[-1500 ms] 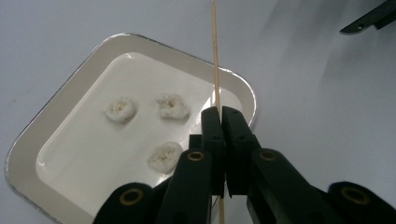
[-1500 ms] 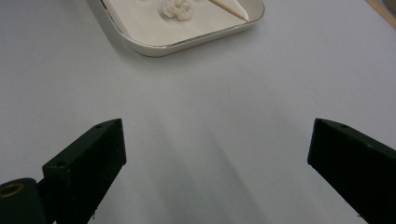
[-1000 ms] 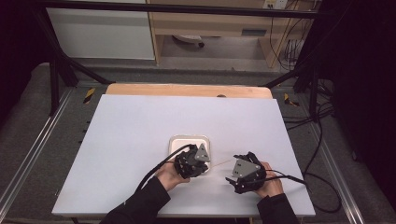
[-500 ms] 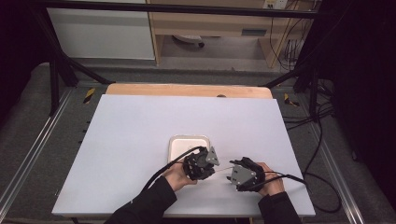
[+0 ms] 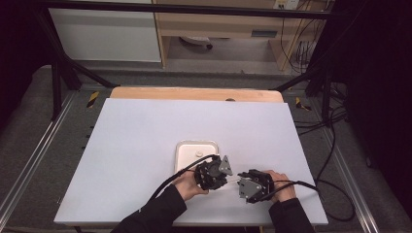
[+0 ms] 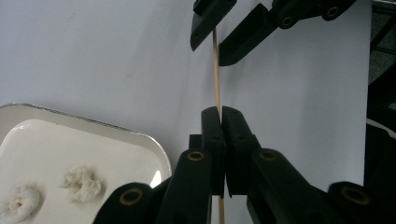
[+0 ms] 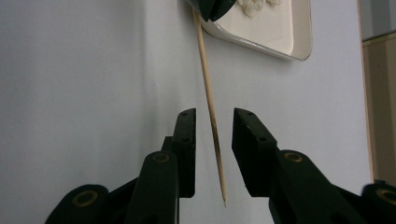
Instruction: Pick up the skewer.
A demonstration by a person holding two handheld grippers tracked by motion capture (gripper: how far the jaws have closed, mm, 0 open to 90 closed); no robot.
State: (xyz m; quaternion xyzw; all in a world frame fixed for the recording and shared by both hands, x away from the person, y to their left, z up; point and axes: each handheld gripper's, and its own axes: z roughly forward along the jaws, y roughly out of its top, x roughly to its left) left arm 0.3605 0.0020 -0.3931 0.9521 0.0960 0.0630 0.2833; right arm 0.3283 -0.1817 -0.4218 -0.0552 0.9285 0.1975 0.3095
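A thin wooden skewer [image 6: 216,70] runs between my two grippers, just above the white table. My left gripper [image 6: 221,112] is shut on one end of it, beside the front right corner of a white tray [image 6: 140,137]. In the right gripper view the skewer's [image 7: 208,93] pointed end lies between the jaws of my right gripper [image 7: 213,114]. Those jaws have just been closing, and a gap still shows on each side of the stick. From above, the left gripper [image 5: 214,172] and right gripper [image 5: 245,184] face each other near the table's front edge.
The tray [image 5: 196,148] holds two small white lumps [image 6: 81,182], and sits mid-table just behind the left gripper. A wooden strip [image 5: 194,93] borders the far edge of the white table top [image 5: 145,136]. Cables trail off to the right.
My left gripper has shifted a little right and forward from the tray's edge toward the right gripper. The right hand has stayed where it was.
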